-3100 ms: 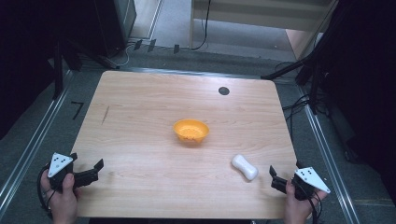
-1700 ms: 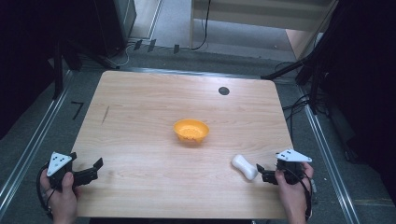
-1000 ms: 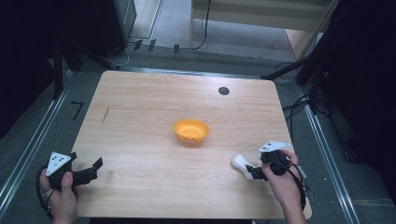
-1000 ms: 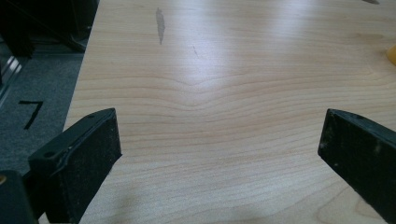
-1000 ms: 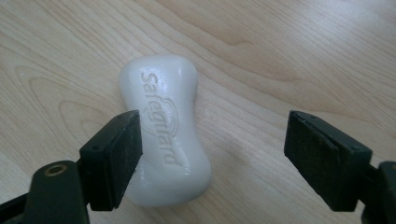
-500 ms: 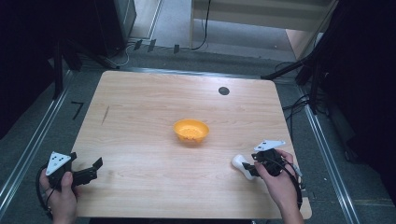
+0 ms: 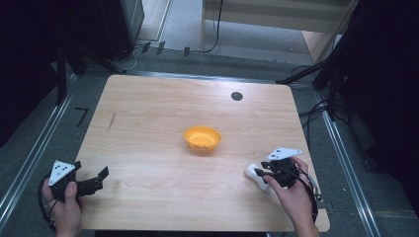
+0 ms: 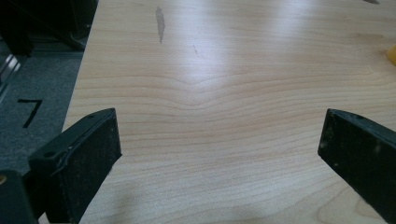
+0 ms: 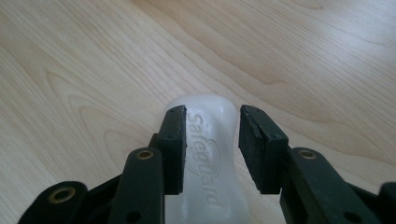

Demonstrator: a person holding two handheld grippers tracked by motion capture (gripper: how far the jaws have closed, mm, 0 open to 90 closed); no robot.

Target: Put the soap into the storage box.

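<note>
Right tongs closed on a white soap bar near the right front of a wooden counter.

From above, the counter carries an orange bowl at its middle and the white soap bar well to the bowl's right and nearer the person. The right tongs have just been closing, and the bar sits between the jaws. The right gripper view adds what the high view cannot: both pads press the bar's narrow waist, with raised lettering on its top face. The left tongs rest at the front left corner; the left gripper view shows their jaws spread wide over bare wood.
</note>
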